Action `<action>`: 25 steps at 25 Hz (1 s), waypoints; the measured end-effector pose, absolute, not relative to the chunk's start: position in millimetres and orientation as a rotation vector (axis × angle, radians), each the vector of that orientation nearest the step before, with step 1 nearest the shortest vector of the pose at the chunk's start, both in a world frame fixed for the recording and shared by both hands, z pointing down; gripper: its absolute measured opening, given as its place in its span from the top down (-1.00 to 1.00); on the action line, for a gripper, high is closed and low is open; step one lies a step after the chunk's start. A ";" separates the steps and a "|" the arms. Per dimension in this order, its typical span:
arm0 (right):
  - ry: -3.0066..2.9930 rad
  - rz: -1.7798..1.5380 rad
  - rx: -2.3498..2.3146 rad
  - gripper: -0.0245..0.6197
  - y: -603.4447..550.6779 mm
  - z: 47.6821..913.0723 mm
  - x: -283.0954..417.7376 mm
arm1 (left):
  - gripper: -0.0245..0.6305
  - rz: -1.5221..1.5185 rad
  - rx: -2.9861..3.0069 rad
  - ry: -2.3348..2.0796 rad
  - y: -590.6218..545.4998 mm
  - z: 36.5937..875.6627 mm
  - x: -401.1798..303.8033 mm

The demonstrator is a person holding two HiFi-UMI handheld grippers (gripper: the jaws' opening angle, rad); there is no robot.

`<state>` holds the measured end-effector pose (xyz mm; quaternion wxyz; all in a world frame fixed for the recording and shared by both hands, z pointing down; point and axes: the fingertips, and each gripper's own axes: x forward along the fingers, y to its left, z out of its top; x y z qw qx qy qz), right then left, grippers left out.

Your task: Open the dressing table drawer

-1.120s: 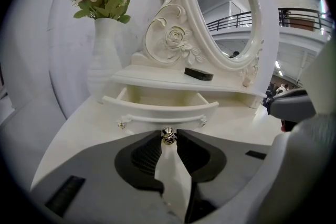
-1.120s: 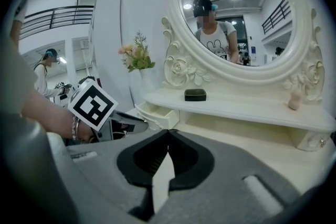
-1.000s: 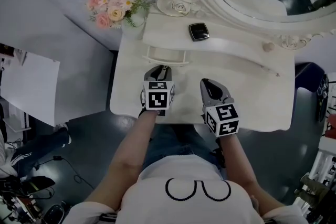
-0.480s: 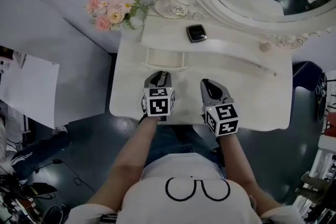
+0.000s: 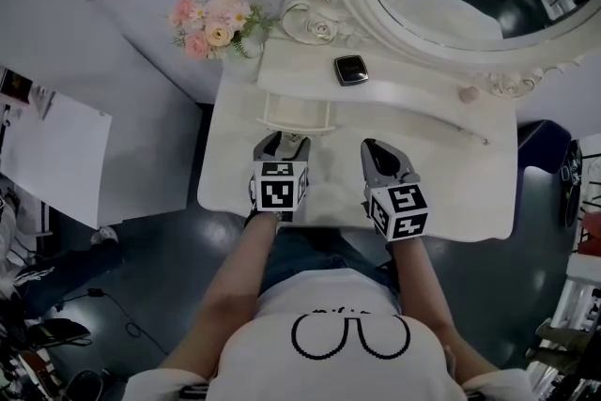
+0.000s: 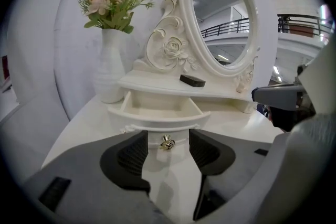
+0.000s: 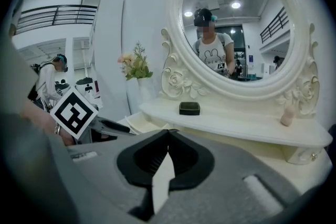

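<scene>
The open drawer (image 5: 296,113) juts forward from under the raised shelf (image 5: 413,91), over the left part of the tabletop (image 5: 451,192); its interior is reachable from above. Directly in front of the drawer, the left gripper (image 5: 282,142) fills the approach. Its jaws are opening, and the gold knob (image 6: 167,142) stands between them, clear of both pads. Just right of the drawer, the right gripper (image 5: 377,151) sits over the tabletop, jaws together. Farther right of the drawer, the surface lies bare to its edge. Behind and left of the drawer, a vase of flowers (image 5: 218,22) blocks the corner. Behind the drawer, a black box (image 5: 351,69) occupies the shelf, and the mirror frame (image 5: 315,9) closes off the rear.
</scene>
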<state>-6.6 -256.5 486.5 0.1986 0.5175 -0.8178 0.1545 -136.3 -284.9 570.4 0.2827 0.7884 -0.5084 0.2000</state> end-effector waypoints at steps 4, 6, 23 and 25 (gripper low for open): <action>-2.327 0.329 1.477 0.92 -270.2 456.1 -5.4 | 0.19 0.448 2.145 -1.438 -289.4 534.5 -157.7; -2.356 0.278 1.494 0.92 -276.6 437.9 -6.6 | 0.19 0.395 2.163 -1.488 -292.9 512.7 -172.3; -2.553 -0.188 1.573 0.93 -282.4 292.8 -29.8 | 0.24 -0.028 2.629 -1.754 -294.5 315.1 -232.2; -2.567 -0.219 1.588 0.93 -281.8 282.1 -30.5 | 0.93 -0.067 2.614 -1.807 -293.5 306.3 -237.8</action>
